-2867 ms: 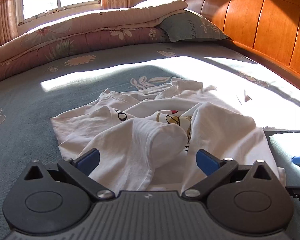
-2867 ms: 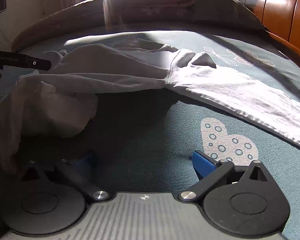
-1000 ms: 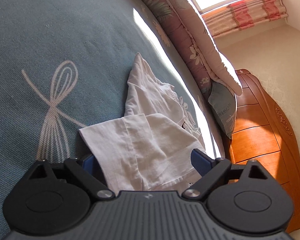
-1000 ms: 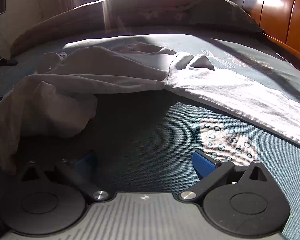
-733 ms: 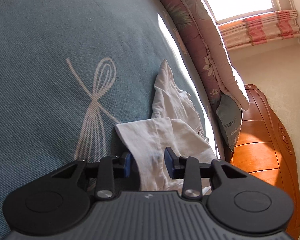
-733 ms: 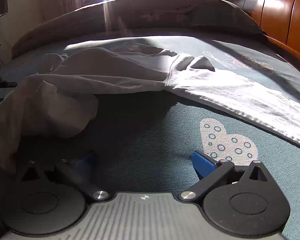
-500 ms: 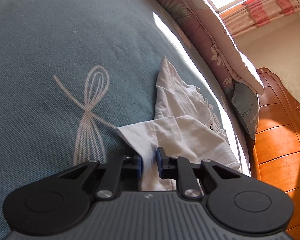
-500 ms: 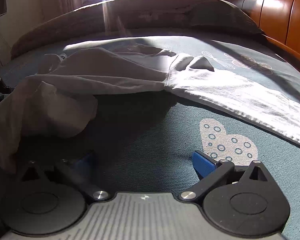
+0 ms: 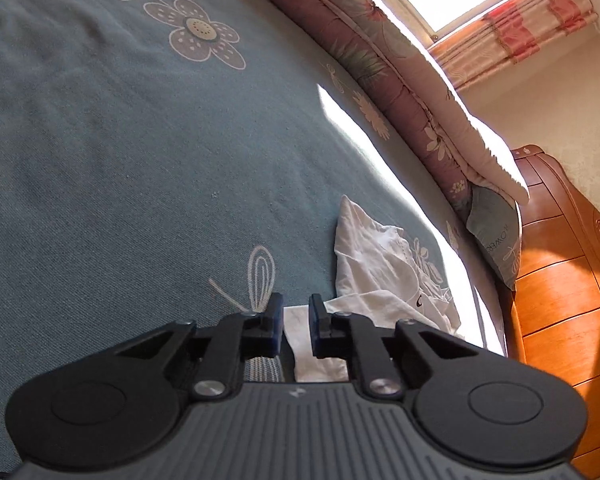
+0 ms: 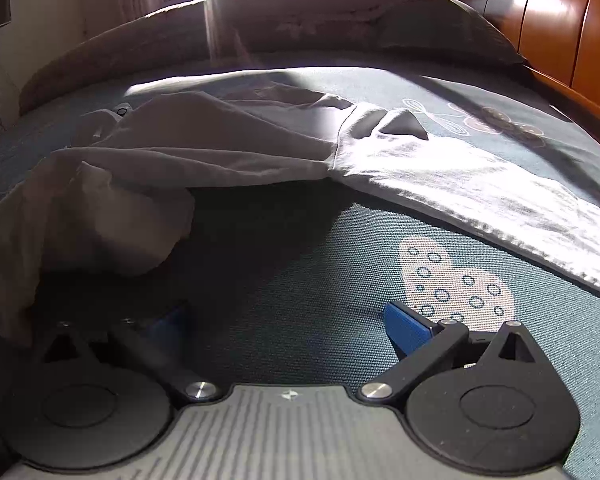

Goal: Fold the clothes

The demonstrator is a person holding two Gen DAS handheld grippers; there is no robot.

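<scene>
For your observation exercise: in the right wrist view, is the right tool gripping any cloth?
No. The right tool stands wide open over bare bedspread, beside the shirt.

left claw [image 9: 294,322]: wide apart → narrowed onto white shirt [image 9: 380,268] edge, now easing open | shirt edge: lifted off bed

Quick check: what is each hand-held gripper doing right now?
Left hand-held gripper: jaws nearly closed but easing open, white cotton T-shirt between its blue pads.
Right hand-held gripper: wide open, holding nothing, over the teal patterned bedspread.
</scene>
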